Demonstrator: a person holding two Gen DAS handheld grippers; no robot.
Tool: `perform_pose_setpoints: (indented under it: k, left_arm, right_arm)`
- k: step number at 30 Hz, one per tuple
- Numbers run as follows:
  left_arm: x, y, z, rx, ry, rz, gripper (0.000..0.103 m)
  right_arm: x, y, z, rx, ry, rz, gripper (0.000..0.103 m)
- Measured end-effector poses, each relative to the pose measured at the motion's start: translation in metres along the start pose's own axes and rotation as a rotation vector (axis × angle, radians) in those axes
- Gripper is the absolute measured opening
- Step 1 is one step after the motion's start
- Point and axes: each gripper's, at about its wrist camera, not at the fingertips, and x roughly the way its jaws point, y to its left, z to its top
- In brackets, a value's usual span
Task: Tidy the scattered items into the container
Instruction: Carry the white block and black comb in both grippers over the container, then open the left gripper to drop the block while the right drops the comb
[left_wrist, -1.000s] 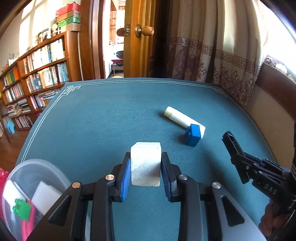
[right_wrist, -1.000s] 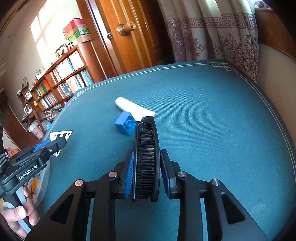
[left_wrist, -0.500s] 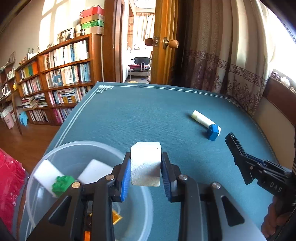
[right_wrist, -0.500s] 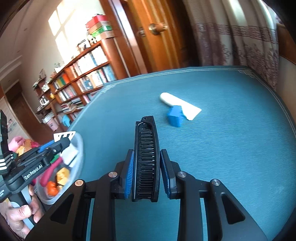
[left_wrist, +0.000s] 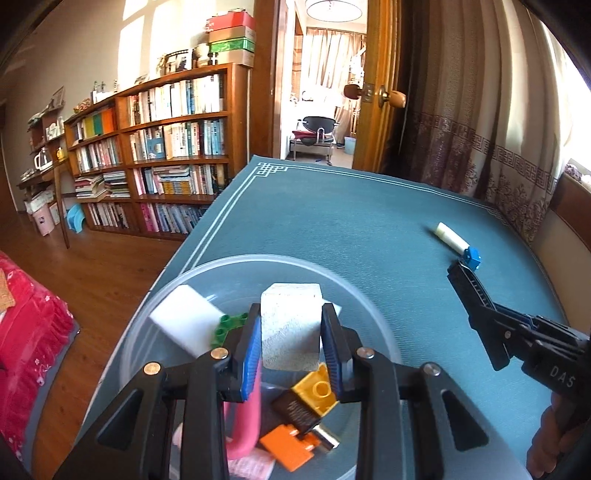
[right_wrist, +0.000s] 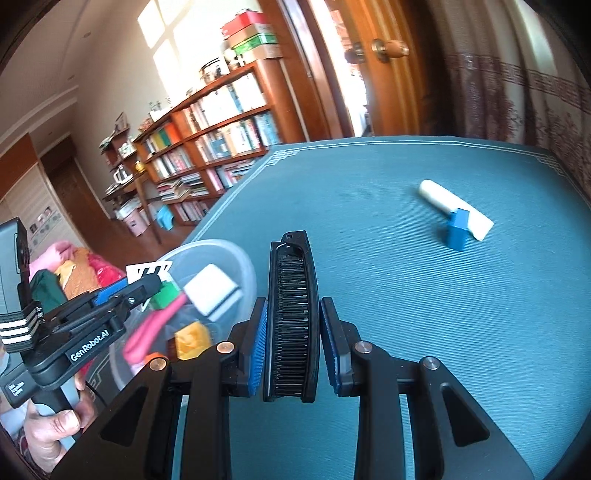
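My left gripper (left_wrist: 290, 332) is shut on a grey-white foam block (left_wrist: 290, 325) and holds it over the clear plastic bowl (left_wrist: 229, 264). The bowl contains white blocks, a green brick, a yellow brick, an orange piece and a pink strip. My right gripper (right_wrist: 292, 332) is shut on a black folding comb (right_wrist: 293, 314), which stands upright between the blue pads. It hovers above the teal table just right of the bowl (right_wrist: 242, 264). A white tube (right_wrist: 443, 203) and a blue brick (right_wrist: 458, 229) lie together far right on the table.
The teal table mat (left_wrist: 351, 229) spreads between the bowl and the tube. A bookshelf (left_wrist: 166, 147) and an open door stand beyond the table's far edge. A curtain and a wooden bench back run along the right. A hand (right_wrist: 55, 428) grips the left handle.
My left gripper carried the foam block left from the table middle to over the bowl. My right gripper with the comb followed leftward, so the tube and blue brick now lie farther right.
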Motion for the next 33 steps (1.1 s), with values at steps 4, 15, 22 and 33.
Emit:
perform_pose_setpoints:
  k: [4,15,22,33]
  left_arm:
    - [0.0,0.011,-0.003,-0.016,0.002,0.006,0.034]
    - [0.004,0.028,-0.008,-0.048,0.015,0.009,0.034]
    - [0.001,0.035,-0.01,-0.076,0.001,0.011,0.08]
    - [0.002,0.046,-0.012,-0.082,0.005,0.07,0.082]
  right_arm:
    - [0.009,0.016,0.001,-0.025,0.011,0.021,0.03]
    - [0.038,0.05,0.0,-0.057,0.053,0.049,0.03]
    - [0.054,0.056,-0.001,-0.038,0.089,0.077,0.03]
    - [0.058,0.055,-0.005,-0.041,0.111,0.096,0.031]
